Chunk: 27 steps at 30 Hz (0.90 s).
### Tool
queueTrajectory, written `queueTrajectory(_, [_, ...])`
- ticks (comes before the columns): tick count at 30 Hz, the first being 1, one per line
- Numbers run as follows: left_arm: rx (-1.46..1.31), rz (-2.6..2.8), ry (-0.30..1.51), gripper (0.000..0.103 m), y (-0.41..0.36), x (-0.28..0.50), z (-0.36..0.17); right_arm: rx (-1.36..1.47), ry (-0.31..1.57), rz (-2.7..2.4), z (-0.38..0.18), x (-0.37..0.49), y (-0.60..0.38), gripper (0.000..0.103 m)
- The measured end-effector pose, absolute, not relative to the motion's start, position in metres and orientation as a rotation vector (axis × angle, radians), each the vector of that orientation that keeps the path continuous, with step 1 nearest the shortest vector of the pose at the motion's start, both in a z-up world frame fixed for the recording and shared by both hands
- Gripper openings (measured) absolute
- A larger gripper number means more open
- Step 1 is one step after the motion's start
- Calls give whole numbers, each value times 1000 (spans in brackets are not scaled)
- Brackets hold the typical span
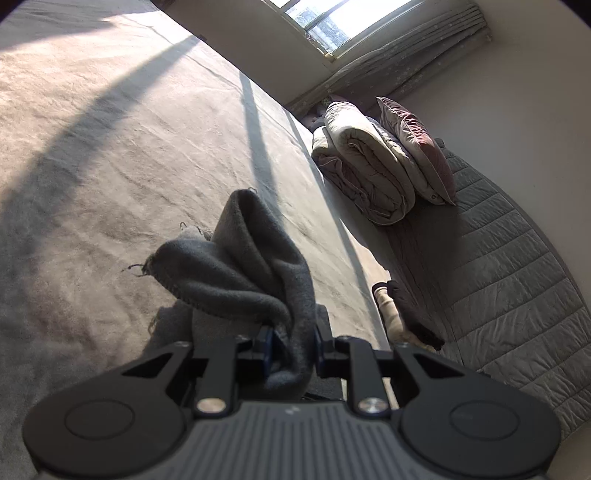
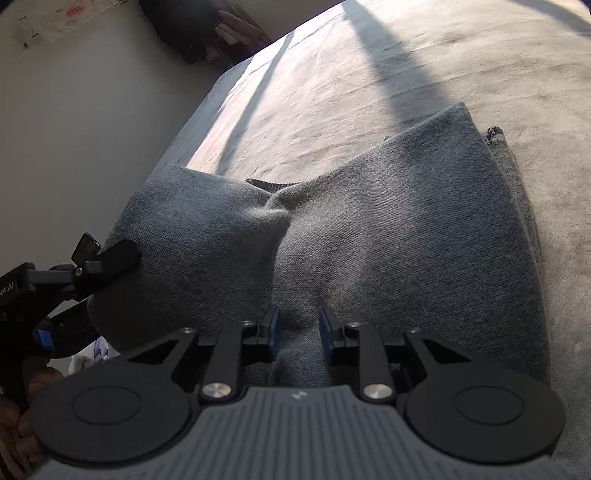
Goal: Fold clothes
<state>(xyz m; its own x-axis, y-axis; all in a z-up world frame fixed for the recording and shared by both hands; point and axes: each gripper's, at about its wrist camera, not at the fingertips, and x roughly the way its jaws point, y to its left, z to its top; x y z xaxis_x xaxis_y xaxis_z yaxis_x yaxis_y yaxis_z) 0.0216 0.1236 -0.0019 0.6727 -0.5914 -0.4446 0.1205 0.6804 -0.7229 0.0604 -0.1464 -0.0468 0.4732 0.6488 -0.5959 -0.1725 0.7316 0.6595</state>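
Bedding fills most of both views: a pale sheet (image 1: 110, 155) crossed by sunlight and long shadows, with a rolled duvet (image 1: 364, 162) and a pillow (image 1: 417, 147) stacked by the wall under the window (image 1: 332, 18). On the sheet lies the grey garment (image 2: 388, 236), knit and frayed at one corner, bunched into a ridge down its middle. The right gripper (image 2: 298, 334) points down onto it, jaws part-way apart with a hump of the cloth rising between them; whether the pads press on it I cannot tell. The left gripper (image 1: 291, 343) tilts downward above the bed, its jaws clamped on a gathered fold of the garment, which stands up in front of it. In the right wrist view, that gripper bites the cloth's left edge, a hand (image 2: 18, 417) beneath it.
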Motion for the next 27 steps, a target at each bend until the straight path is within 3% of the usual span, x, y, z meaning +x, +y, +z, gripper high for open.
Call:
queueTrajectory(2, [-738, -481, 724, 18, 111, 25, -1, 662, 933, 534, -42, 58, -167, 50])
queueTrajectory(4, [-762, -527, 722, 13, 100, 30, -2, 754, 915, 530, -40, 57, -187, 53])
queueTrajectory(10, [-794, -623, 816, 15, 68, 40, -21, 1054, 895, 466, -56, 52, -244, 62])
queueTrajectory(15, [-813, -591, 779, 28, 78, 36, -18, 1145, 894, 432, -62, 50, -263, 63])
queueTrajectory(20, [-758, -457, 742, 31, 96, 34, -16, 1109, 897, 451, -50, 53, -255, 64])
queueTrajectory(24, [-662, -346, 794, 44, 100, 35, -23, 1032, 895, 445, -44, 63, -239, 64])
queueTrajectory(27, [-604, -307, 824, 46, 102, 32, -29, 955, 893, 409, -46, 73, -225, 64])
